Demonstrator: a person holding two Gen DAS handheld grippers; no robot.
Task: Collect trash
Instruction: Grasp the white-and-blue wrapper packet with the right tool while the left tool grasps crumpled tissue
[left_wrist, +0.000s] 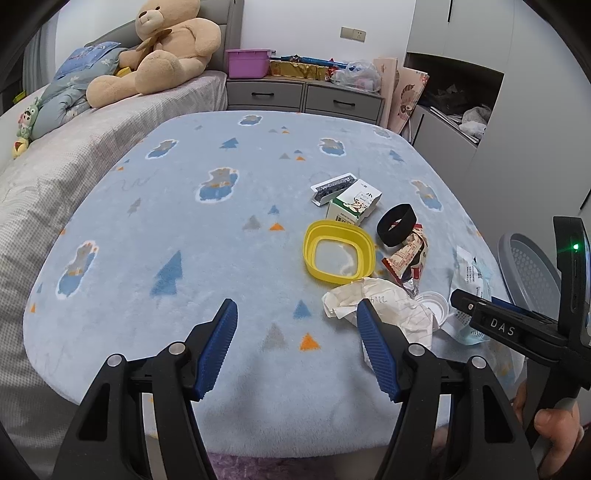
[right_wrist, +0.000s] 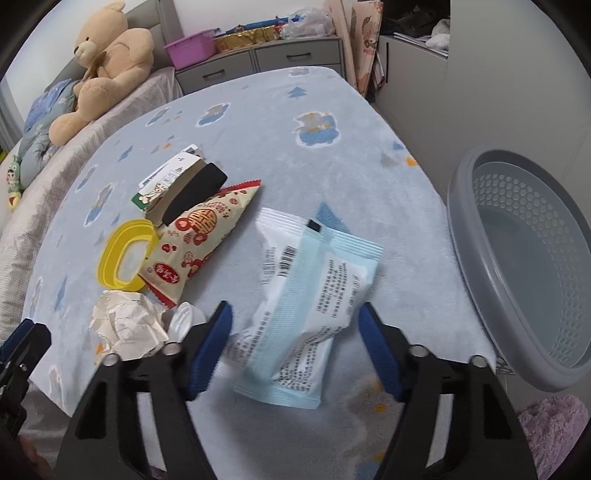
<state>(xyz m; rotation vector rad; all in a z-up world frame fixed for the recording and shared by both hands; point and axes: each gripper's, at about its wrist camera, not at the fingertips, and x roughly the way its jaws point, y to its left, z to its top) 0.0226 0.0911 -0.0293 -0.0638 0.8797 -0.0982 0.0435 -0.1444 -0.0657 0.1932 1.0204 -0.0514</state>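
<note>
With the right gripper (right_wrist: 295, 332) spread around the wipes packet (right_wrist: 303, 314), it should be pinched mid-body; basket (right_wrist: 458, 206) sits at 3 o'clock; left gripper (left_wrist: 295, 332) spread, empty.

The white letters "DAS" stand on the black body of the right gripper (left_wrist: 496, 325), near right in the left wrist view. The light-blue packet (right_wrist: 314, 295) carries a barcode and lines of small print too fine to read. The red-patterned snack wrapper (right_wrist: 195, 236) bears Chinese characters.
</note>
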